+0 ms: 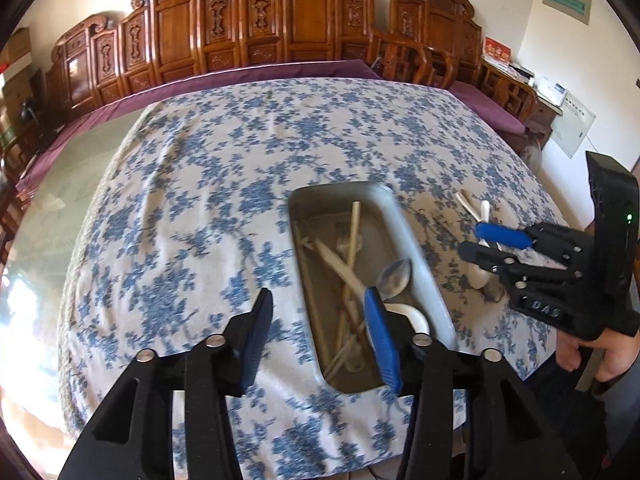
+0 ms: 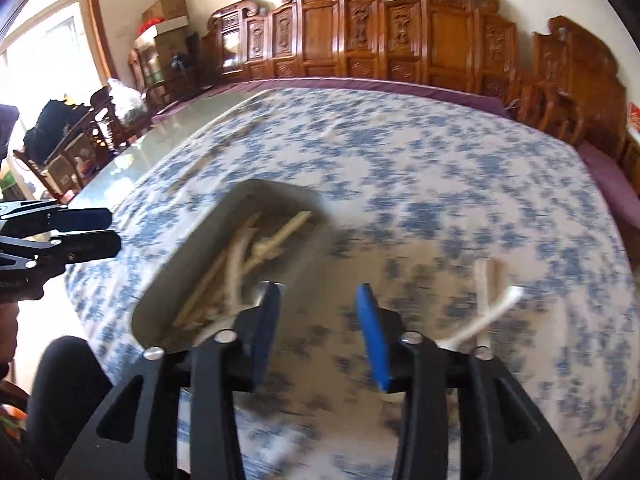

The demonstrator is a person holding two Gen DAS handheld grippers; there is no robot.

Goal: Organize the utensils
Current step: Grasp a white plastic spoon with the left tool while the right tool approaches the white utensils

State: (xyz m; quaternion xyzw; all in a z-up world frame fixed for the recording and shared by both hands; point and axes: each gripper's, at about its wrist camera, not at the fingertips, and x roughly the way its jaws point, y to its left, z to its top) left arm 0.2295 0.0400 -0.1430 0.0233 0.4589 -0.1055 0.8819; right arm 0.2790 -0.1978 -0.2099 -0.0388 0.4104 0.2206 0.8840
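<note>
Over the metal tray (image 1: 416,240) we hold both the left gripper (image 1: 320,336) and right gripper (image 2: 320,332) part-open and empty, since loose utensils (image 2: 492,304) beside it await collecting.

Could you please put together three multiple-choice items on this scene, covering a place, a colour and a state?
1. Where does the metal spoon lie?
A. in the tray
B. on the cloth
C. in a tool

2. What colour is the tablecloth pattern?
A. red
B. blue
C. green

3. How does the left tool stand?
A. shut on a spoon
B. shut, empty
C. open, empty

Answers: 1 A, it rests among the chopsticks inside the rim; 2 B, blue flowers on white; 3 C, its pads stand apart with nothing between.
</note>
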